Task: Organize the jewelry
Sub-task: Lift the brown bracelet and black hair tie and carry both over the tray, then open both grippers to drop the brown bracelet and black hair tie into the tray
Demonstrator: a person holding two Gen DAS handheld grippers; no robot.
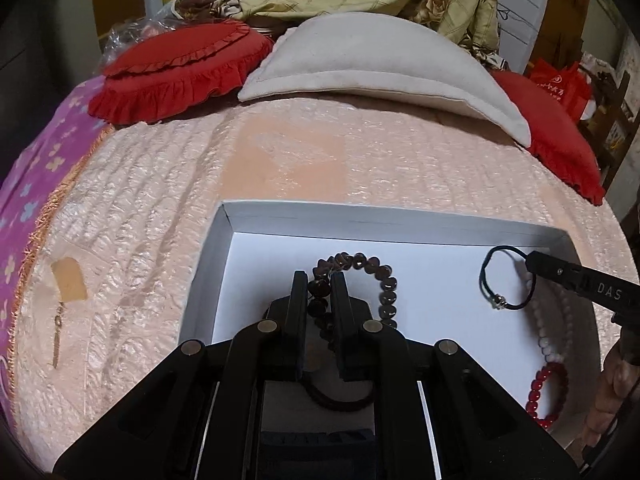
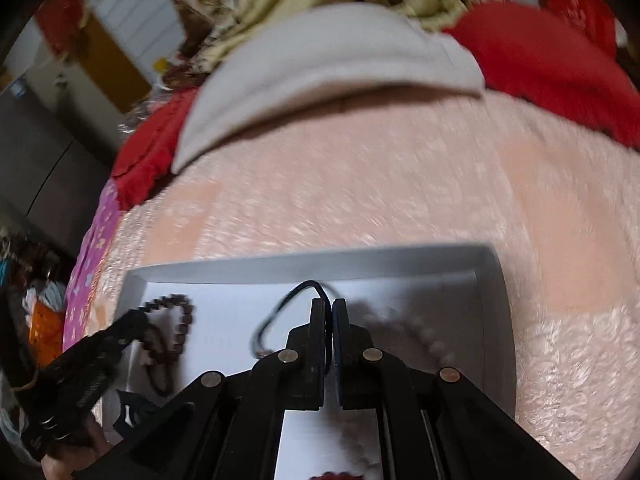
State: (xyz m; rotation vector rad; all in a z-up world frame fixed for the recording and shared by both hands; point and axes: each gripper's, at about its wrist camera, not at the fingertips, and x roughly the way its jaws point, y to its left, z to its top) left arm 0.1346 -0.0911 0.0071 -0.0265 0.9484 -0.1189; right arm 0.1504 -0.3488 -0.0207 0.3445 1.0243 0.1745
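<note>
At the far left of the left wrist view, a purple flowered cloth (image 1: pixel 28 184) hangs past the fringed edge of the pink bedspread (image 1: pixel 132 216), on which a thin gold chain (image 1: pixel 57 340) lies alone, well apart from everything else. A wide strip of bare bedspread separates that chain from the left wall of the white box (image 1: pixel 208 272).

Inside the box, the left gripper (image 1: pixel 319 280) is clenched on a dark brown bead bracelet (image 1: pixel 384 284), its loop arching beyond the fingertips over the box floor near the left wall. The middle of the floor, between this bracelet and the next, is bare.

Further right, the right gripper (image 1: pixel 530 264) has its jaws pressed together on a thin black cord bracelet (image 1: pixel 496 280) with a small metal bead; the loop hangs down toward the floor, just inside the far wall. In the blurred right wrist view the cord (image 2: pixel 296 304) runs between the closed fingers; whether it touches the floor is hard to say. Along the box's right side lie a pale bead strand (image 1: pixel 548 340) and a red bead bracelet (image 1: pixel 548 396), near each other.

Behind the box, open bedspread reaches to a grey pillow (image 1: pixel 380 60) flanked by red frilled cushions (image 1: pixel 176 68).
</note>
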